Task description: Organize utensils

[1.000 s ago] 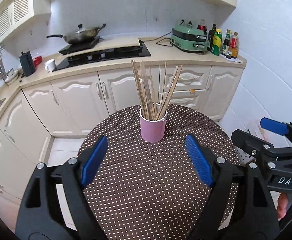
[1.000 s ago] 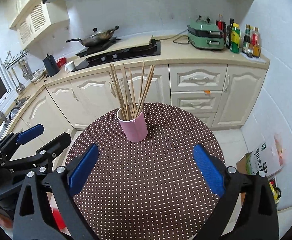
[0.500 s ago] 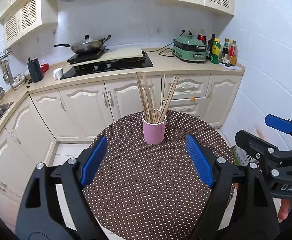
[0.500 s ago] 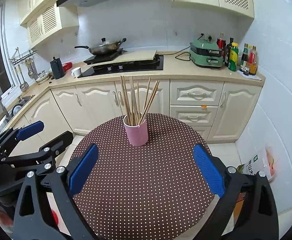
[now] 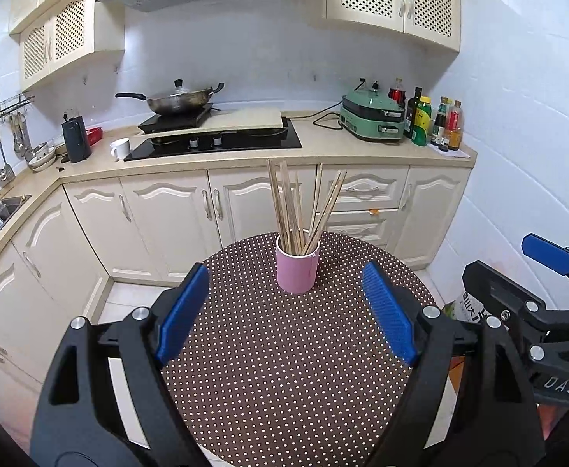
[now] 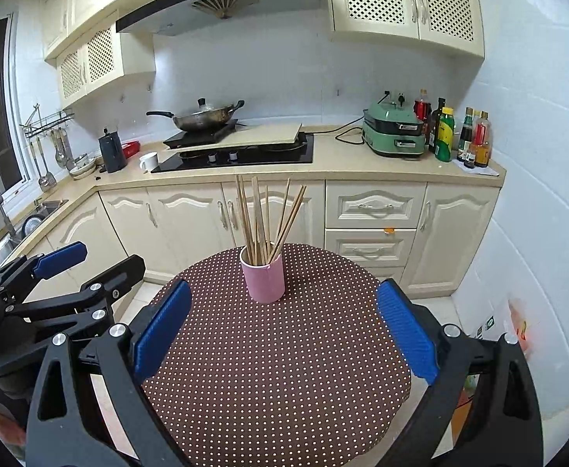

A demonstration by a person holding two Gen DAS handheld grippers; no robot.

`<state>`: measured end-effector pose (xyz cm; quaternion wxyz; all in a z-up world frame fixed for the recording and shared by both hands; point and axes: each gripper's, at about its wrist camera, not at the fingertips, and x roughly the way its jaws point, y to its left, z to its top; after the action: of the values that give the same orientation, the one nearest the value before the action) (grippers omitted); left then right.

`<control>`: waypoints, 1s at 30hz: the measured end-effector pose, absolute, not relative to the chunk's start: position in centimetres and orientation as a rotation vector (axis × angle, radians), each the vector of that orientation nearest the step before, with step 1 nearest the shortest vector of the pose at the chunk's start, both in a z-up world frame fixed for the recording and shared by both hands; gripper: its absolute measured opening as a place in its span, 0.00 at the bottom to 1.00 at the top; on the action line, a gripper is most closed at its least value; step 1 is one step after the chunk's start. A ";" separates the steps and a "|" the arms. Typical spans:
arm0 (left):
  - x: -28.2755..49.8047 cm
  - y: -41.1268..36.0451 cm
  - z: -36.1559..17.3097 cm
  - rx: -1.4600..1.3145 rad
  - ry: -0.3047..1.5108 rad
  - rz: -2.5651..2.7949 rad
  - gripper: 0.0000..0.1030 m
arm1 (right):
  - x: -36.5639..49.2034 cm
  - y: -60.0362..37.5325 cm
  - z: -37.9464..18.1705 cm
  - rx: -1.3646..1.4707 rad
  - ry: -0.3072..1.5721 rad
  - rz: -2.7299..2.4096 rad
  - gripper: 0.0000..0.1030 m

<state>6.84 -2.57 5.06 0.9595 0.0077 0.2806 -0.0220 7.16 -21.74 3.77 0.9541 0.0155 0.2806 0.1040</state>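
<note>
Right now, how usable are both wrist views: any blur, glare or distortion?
Left wrist view: sharp, evenly lit, strong fisheye bending of the cabinets, dark corners. Right wrist view: equally sharp; pink cup and chopsticks crisp, no glare, walls curved at the edges.

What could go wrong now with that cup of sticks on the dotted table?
The tall wooden chopsticks lean outward and rise well above the small pink cup, so a sideways nudge could probably tip it. Both open grippers, left and right, hang side by side; reaching together, they might collide.
</note>
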 end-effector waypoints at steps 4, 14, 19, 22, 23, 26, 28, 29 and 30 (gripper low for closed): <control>6.8 -2.8 5.1 0.018 0.565 -0.042 0.78 | 7.1 -22.0 3.7 0.036 0.567 0.209 0.90; 7.0 -2.9 5.0 0.021 0.563 -0.039 0.78 | 7.2 -22.2 3.5 0.037 0.566 0.210 0.90; 7.2 -2.8 5.0 0.021 0.569 -0.037 0.78 | 7.4 -22.3 3.5 0.042 0.575 0.213 0.90; 7.2 -2.7 4.9 0.019 0.574 -0.038 0.78 | 7.4 -22.3 3.5 0.042 0.574 0.214 0.90; 7.3 -2.7 4.9 0.020 0.573 -0.040 0.78 | 7.4 -22.3 3.5 0.043 0.574 0.214 0.91; 7.4 -2.7 4.9 0.021 0.578 -0.042 0.78 | 7.6 -22.3 3.5 0.044 0.579 0.212 0.91; 7.5 -2.7 4.8 0.021 0.581 -0.042 0.78 | 7.7 -22.2 3.5 0.045 0.583 0.210 0.91; 7.5 -2.7 4.8 0.022 0.583 -0.043 0.78 | 7.7 -22.2 3.5 0.045 0.584 0.208 0.91; 7.5 -2.7 4.8 0.021 0.583 -0.044 0.78 | 7.7 -22.2 3.6 0.045 0.584 0.207 0.91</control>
<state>7.53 -2.73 4.84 0.9575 0.0106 0.2876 -0.0214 7.67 -22.20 3.55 0.9521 0.0221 0.2876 0.1017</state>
